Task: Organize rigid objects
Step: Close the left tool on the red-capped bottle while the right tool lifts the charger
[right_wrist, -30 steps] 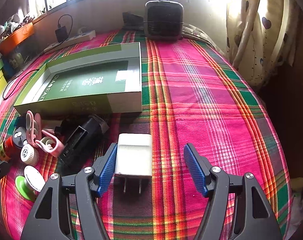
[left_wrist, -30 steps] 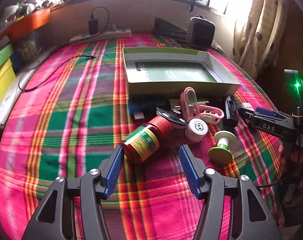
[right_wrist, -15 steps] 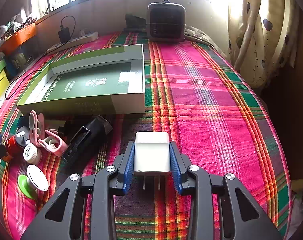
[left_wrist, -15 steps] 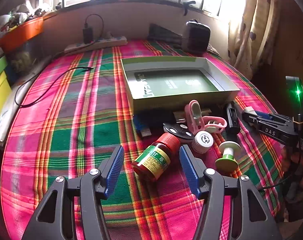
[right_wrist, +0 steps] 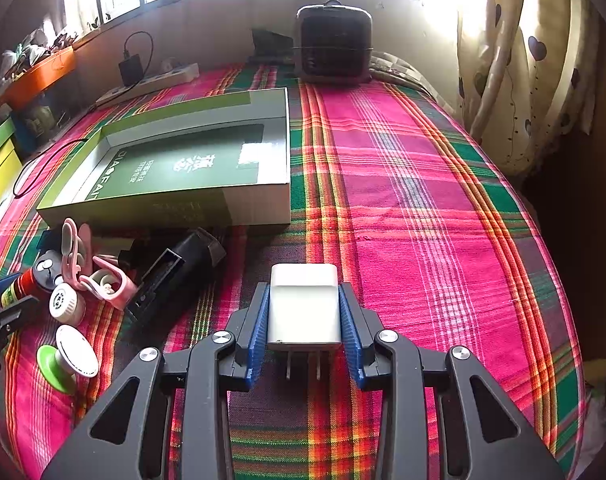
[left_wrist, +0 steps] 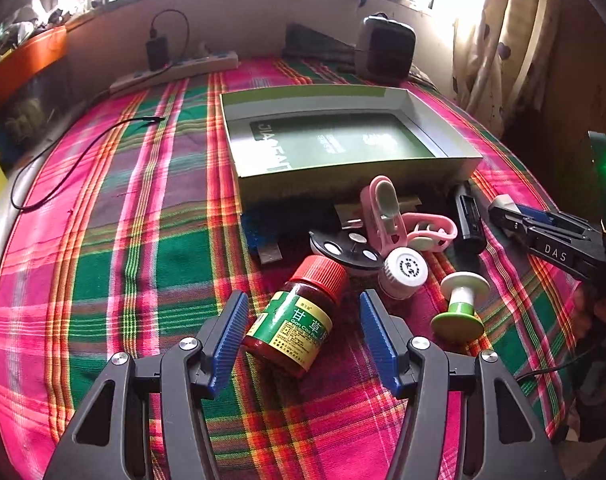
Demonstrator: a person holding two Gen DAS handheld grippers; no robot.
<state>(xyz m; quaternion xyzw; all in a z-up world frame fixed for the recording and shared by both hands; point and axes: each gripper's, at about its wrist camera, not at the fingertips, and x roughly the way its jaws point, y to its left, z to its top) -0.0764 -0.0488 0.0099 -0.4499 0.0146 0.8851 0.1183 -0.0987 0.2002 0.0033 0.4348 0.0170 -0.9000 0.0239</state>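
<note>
My left gripper is open, its blue pads either side of a red-capped brown bottle with a green and yellow label lying on the plaid cloth. My right gripper is shut on a white plug adapter, prongs pointing toward the camera. An open green box lies beyond, also in the right wrist view. In front of it lie a pink clip, a white cap, a green and white spool and a black device.
A power strip with a plugged charger and a loose black cable lie at the back left. A dark heater stands at the back. Curtains hang on the right. The right gripper shows in the left wrist view.
My right gripper has shut on the white adapter. My left gripper has moved forward so the bottle now lies between its open pads.
</note>
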